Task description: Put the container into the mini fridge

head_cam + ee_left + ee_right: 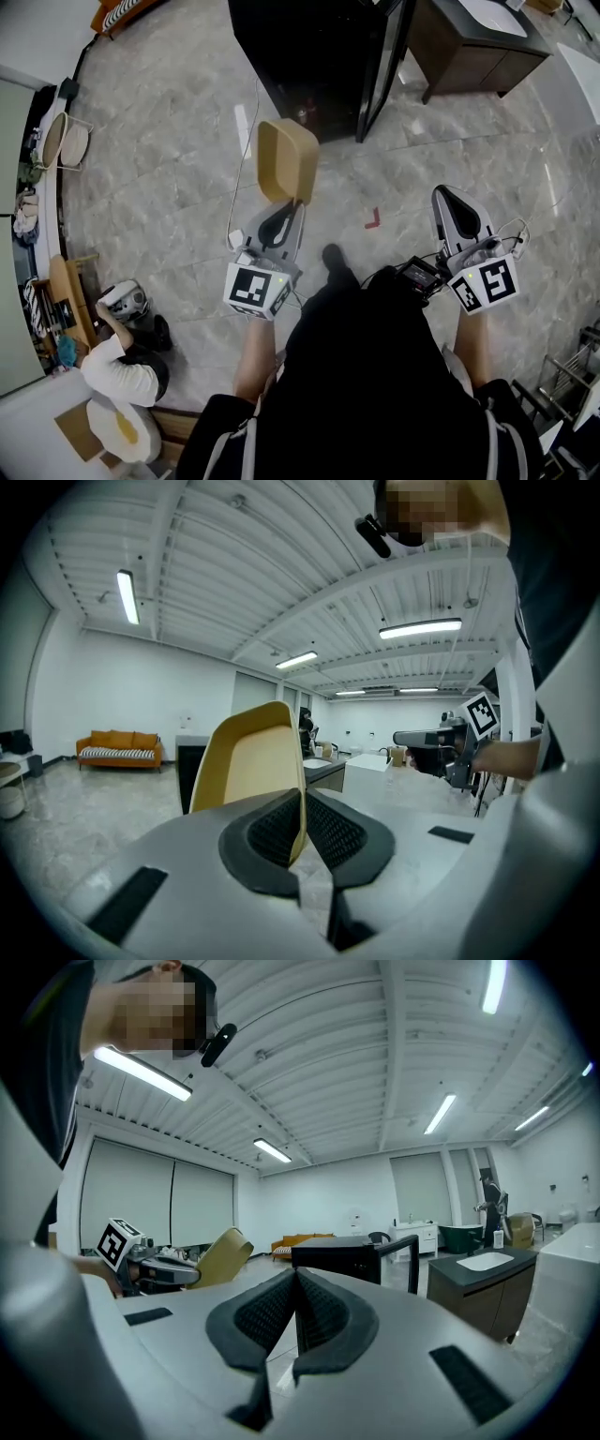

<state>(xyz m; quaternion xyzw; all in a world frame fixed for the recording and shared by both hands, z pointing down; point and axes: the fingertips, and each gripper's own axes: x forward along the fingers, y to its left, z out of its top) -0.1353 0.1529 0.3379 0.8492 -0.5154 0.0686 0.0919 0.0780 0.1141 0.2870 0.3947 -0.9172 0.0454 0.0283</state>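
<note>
Grey marble floor (159,187) stretched ahead of us to the black mini fridge (309,56), whose door (382,70) stood open. Our left gripper (292,208) was clamped on the rim of the tan container (286,159), which we held above the floor, short of the fridge. Our right gripper (450,199) had its jaws pressed together with nothing between them.

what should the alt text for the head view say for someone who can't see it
From above, the left claw grips a tan container by its edge, held out toward a black mini fridge whose door stands open on a grey floor. The right claw is shut and empty. Another person crouches at lower left.
</note>
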